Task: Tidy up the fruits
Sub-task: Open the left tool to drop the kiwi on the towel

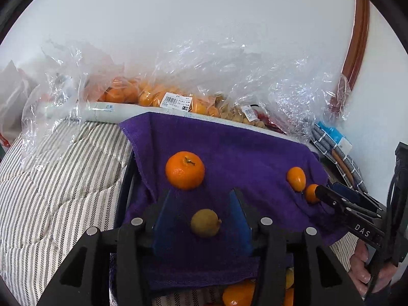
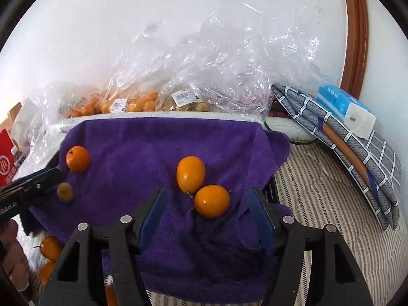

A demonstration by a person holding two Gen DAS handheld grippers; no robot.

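Fruits lie loose on the purple towel (image 1: pixel 229 148); the left gripper (image 1: pixel 204 204) stands with its jaws apart, a small yellow-brown fruit (image 1: pixel 205 222) between the blue pads (image 1: pixel 163 219) with a gap either side, so nothing is gripped; a mandarin (image 1: pixel 185 170) sits just beyond the tips. The right gripper (image 2: pixel 206 199) is spread too; one kumquat (image 2: pixel 212 201) rests between its jaws clear of both pads, a second kumquat (image 2: pixel 190 174) touching it just ahead. More orange fruit (image 1: pixel 238 293) peeks from under the towel's near edge, cut off by the gripper body; behind, crinkled plastic bags (image 2: pixel 193 76) blur their contents, orange fruit on one side, something pale brown beside it that I cannot name; a person's fingers (image 1: pixel 359 267) show at the frame edge.
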